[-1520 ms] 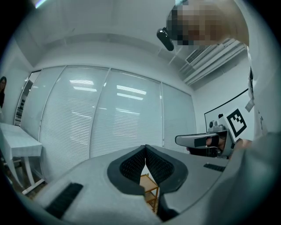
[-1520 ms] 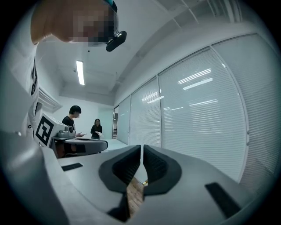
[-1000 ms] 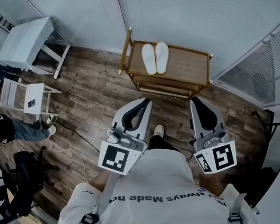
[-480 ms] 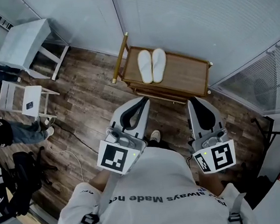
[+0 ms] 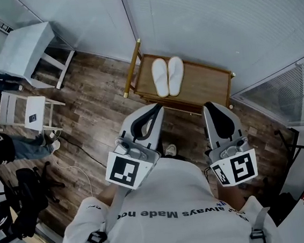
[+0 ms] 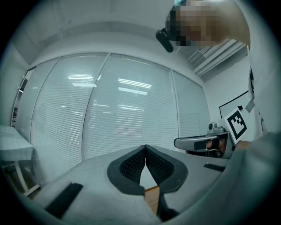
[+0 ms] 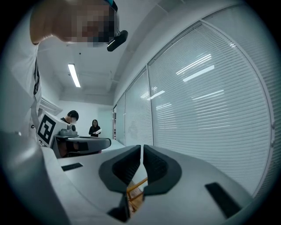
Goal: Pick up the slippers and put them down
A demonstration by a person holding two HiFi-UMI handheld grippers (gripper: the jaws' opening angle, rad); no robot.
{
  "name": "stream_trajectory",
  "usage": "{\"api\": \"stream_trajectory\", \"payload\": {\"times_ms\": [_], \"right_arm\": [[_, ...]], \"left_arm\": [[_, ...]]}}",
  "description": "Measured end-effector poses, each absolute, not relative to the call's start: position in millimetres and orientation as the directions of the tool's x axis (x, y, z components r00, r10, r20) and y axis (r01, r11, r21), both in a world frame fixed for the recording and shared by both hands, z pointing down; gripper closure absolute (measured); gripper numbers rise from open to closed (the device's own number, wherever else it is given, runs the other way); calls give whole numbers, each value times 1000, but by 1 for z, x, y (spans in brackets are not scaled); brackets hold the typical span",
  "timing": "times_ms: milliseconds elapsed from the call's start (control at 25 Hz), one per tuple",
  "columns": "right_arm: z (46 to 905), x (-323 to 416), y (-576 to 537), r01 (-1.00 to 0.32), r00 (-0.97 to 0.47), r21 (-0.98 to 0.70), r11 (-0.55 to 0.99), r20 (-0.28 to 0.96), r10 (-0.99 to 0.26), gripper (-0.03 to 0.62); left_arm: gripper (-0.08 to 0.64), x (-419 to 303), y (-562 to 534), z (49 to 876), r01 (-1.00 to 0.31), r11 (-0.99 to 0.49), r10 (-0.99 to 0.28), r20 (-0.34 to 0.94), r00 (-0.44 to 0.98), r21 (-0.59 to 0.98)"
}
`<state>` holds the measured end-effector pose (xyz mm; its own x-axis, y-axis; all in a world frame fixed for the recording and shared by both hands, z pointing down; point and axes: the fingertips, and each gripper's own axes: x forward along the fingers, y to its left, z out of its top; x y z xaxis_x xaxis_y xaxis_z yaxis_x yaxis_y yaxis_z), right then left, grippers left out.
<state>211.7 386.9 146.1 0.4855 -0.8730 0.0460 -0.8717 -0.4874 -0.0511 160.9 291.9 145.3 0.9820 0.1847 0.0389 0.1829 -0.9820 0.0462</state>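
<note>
While the left gripper and right gripper point level above the floor, each with its jaws closed together on nothing, the slippers lie side by side, touching, soles up, on top of the cart by the wall, well ahead of both.

White slippers, brown cart

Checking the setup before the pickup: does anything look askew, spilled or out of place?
Nothing stands out. The white slippers lie neatly side by side on the wooden cart. The left gripper and the right gripper are both shut, empty and short of the cart.
</note>
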Motion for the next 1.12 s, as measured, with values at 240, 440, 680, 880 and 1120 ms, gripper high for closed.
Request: {"api": "stream_trajectory", "payload": {"times_ms": [240,440,680,880,1120], "right_arm": [[144,253,331,-869,492,-32,-493,46,-869,571],[144,282,271,-865,499,-27,-500,51,-865,571],[152,310,226,-847,529,-24,-531,71,-846,571],[160,328,207,-829,556,-20,-558,78,-828,571],[160,345,207,-823,564,-28,-568,83,-821,571]], "left_arm": [[549,197,233,147,175,-983,176,21,984,62],[549,227,172,151,181,-981,183,21,983,71],[549,261,123,157,216,-973,218,23,976,79],[549,285,104,165,248,-966,251,27,968,78],[549,301,104,165,263,-960,267,32,963,94]]}}
